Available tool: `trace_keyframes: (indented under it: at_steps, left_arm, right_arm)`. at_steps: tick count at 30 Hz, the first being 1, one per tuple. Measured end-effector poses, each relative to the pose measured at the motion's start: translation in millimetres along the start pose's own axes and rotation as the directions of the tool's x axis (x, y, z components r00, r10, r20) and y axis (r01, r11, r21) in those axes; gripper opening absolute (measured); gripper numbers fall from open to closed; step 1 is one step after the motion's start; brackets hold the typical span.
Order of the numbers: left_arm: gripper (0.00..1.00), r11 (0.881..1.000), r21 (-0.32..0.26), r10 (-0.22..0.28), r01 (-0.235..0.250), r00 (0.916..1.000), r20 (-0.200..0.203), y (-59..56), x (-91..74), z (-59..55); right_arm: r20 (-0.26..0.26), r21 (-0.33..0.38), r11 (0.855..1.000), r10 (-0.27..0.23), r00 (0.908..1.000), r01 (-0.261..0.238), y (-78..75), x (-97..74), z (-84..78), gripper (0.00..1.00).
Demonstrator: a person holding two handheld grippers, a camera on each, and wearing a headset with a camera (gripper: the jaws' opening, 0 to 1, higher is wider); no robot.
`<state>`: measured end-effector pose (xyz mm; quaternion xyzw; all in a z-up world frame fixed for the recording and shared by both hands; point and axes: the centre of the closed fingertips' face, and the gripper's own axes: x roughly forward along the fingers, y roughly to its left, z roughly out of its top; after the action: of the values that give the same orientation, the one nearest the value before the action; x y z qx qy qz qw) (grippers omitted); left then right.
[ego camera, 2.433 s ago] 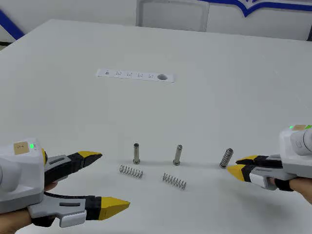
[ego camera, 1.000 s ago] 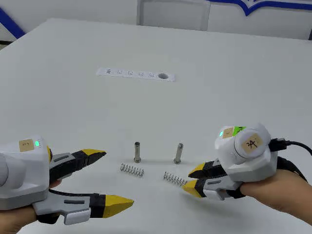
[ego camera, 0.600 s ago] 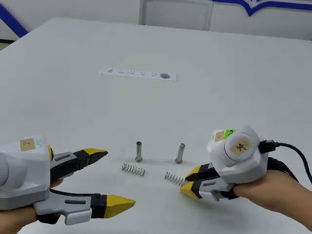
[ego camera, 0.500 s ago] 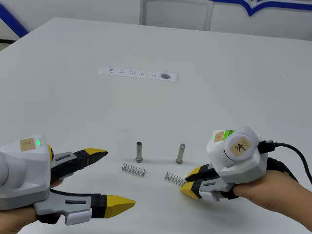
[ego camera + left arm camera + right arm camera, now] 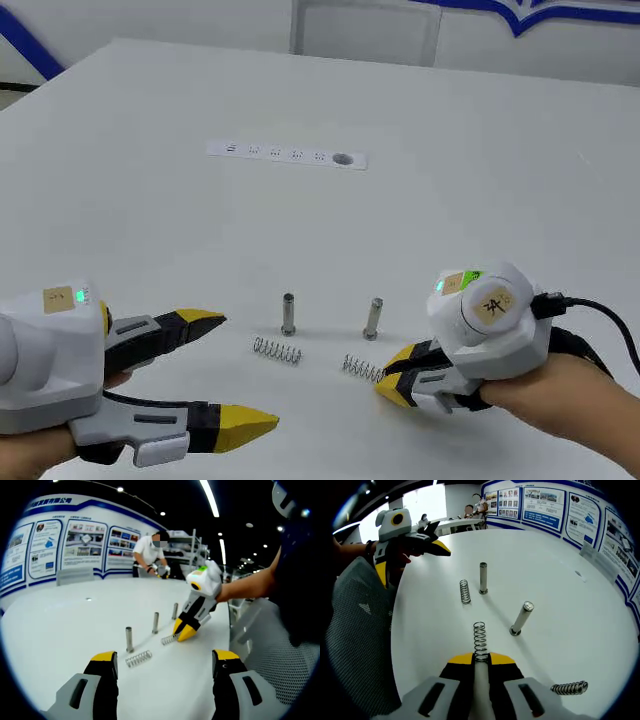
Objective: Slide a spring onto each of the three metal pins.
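Two bare metal pins (image 5: 288,313) (image 5: 373,318) stand upright on the white table. One loose spring (image 5: 277,351) lies in front of the left pin. My right gripper (image 5: 388,374) is shut on the near end of the other spring (image 5: 360,367), which lies flat on the table. In the right gripper view that spring (image 5: 480,637) points ahead from the closed jaws, left of a pin (image 5: 521,618). A third pin carrying a spring (image 5: 569,687) sits at the lower right. My left gripper (image 5: 232,372) hovers open at the lower left, holding nothing.
A white power strip (image 5: 287,155) lies further back on the table (image 5: 480,180). In the left gripper view a person (image 5: 150,552) stands at the far end of the room. Wall posters (image 5: 45,545) hang behind.
My right gripper has come left from the spring-bearing pin to the right-hand loose spring and shut on its end. The left gripper has stayed put, open.
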<state>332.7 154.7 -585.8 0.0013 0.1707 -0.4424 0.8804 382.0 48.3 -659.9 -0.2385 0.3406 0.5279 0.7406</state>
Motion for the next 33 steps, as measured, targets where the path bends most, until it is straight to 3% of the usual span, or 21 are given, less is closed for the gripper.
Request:
trace_keyframes:
  at_steps: [7, 18, 33]
  left_arm:
    - [0.72, 0.998, 0.027, -0.057, 0.058, 0.9981, -0.025, -12.2, 4.6, 1.1]
    - [0.6, 0.985, 0.075, -0.15, 0.155, 0.9864, -0.066, -22.5, 18.5, 5.4]
    - [0.47, 0.961, 0.129, -0.233, 0.245, 0.9675, -0.098, -36.0, 34.5, 7.2]
  right_arm:
    - [0.001, -0.012, 1.0, 0.002, 1.0, -0.002, 3.4, -9.5, 2.8, 0.11]
    - [0.031, -0.083, 0.996, 0.037, 0.9988, -0.034, 23.6, -30.9, 24.9, 0.11]
    - [0.043, -0.208, 0.973, 0.112, 0.9927, -0.101, 53.1, -43.6, 51.1, 0.11]
